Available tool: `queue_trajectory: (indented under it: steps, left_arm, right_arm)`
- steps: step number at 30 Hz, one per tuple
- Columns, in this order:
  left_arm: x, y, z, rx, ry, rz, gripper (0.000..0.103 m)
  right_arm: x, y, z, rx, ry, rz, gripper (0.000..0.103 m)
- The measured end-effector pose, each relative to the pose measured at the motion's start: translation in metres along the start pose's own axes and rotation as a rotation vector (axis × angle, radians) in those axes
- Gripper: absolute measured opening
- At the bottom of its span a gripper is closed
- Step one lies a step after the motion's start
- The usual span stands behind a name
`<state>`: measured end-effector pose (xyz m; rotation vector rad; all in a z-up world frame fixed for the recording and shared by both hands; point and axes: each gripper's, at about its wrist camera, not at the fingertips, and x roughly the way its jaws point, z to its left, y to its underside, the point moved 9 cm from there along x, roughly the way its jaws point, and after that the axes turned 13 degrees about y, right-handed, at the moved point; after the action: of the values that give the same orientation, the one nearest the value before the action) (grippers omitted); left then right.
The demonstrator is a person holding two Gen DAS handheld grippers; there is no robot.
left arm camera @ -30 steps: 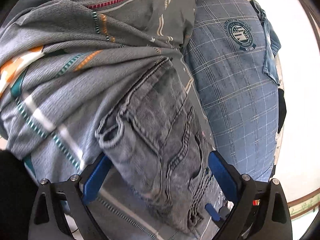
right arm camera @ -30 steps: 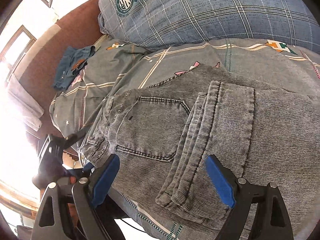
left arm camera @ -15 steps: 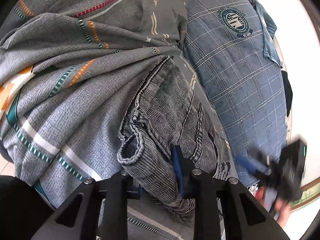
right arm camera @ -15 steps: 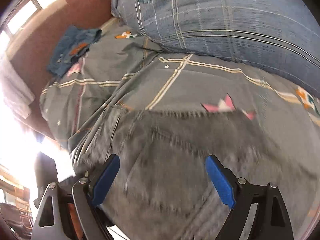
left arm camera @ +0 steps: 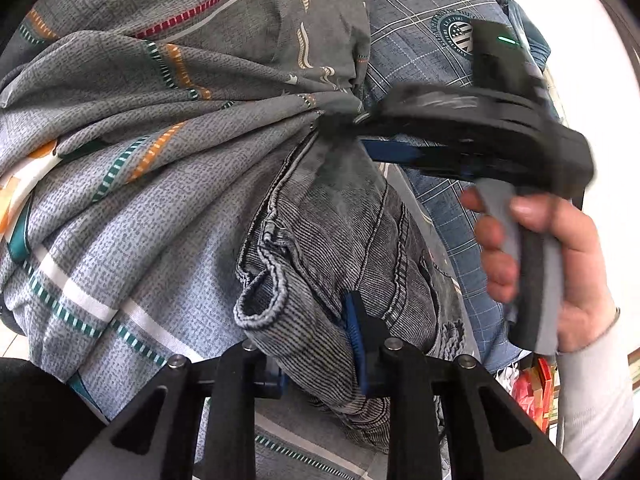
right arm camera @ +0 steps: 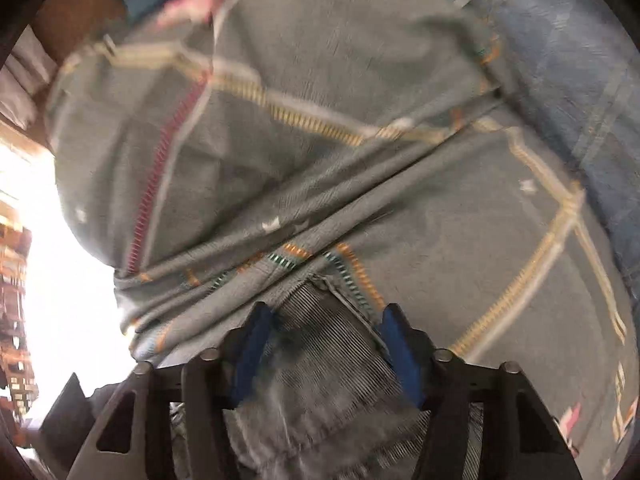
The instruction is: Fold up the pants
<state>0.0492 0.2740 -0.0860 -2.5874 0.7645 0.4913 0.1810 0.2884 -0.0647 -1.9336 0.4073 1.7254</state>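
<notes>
The left hand-held gripper (left arm camera: 320,354) clamps the grey jeans (left arm camera: 344,248) at one waistband corner while the right hand-held gripper (right arm camera: 326,354), blurred, closes around the other, probably to lift both for folding.

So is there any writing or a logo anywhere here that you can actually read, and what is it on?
Round crest on the blue checked pillow, a flag shield ringed by lettering: too small and partly hidden to read.
Gray jeans: no text visible.
Patterned bedsheet: no text, only stripes.
</notes>
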Motion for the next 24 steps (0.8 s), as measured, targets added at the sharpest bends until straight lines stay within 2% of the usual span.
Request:
queue_trajectory:
  steps: [1,4,7,10,15,16,19,22,24]
  left_arm:
    - [0.001,0.000,-0.001,0.004,-0.005,0.000,0.026]
    - [0.001,-0.001,-0.003,0.032,-0.025,-0.003,0.026]
    - [-0.004,-0.001,-0.018,0.115,-0.055,-0.026,0.023]
    - [-0.014,0.002,-0.054,0.269,-0.081,-0.068,0.019]
    - [-0.024,0.032,-0.142,0.564,-0.067,-0.103,0.016]
    - [-0.022,0.046,-0.165,0.637,-0.053,-0.098,0.016]
    - [-0.011,0.082,-0.213,0.773,-0.001,-0.057,0.016]
    - [0.010,0.134,-0.255,0.921,0.049,0.020,0.016]
    - [0.034,0.173,-0.272,0.991,0.070,0.090,0.016]
  right_arm:
    - [0.006,0.002,0.002,-0.003,0.010,0.010,0.024]
    - [-0.004,0.005,-0.002,0.042,0.010,-0.038,0.013]
    - [-0.036,0.016,-0.013,0.096,-0.004,-0.127,0.011]
    - [-0.078,0.030,-0.025,0.146,-0.032,-0.227,0.011]
    - [-0.161,0.068,-0.065,0.271,-0.092,-0.402,0.011]
    - [-0.179,0.082,-0.081,0.311,-0.106,-0.441,0.011]
    - [-0.218,0.135,-0.123,0.429,-0.130,-0.531,0.011]
    - [-0.234,0.197,-0.161,0.547,-0.143,-0.591,0.011]
    - [-0.229,0.240,-0.189,0.638,-0.156,-0.607,0.011]
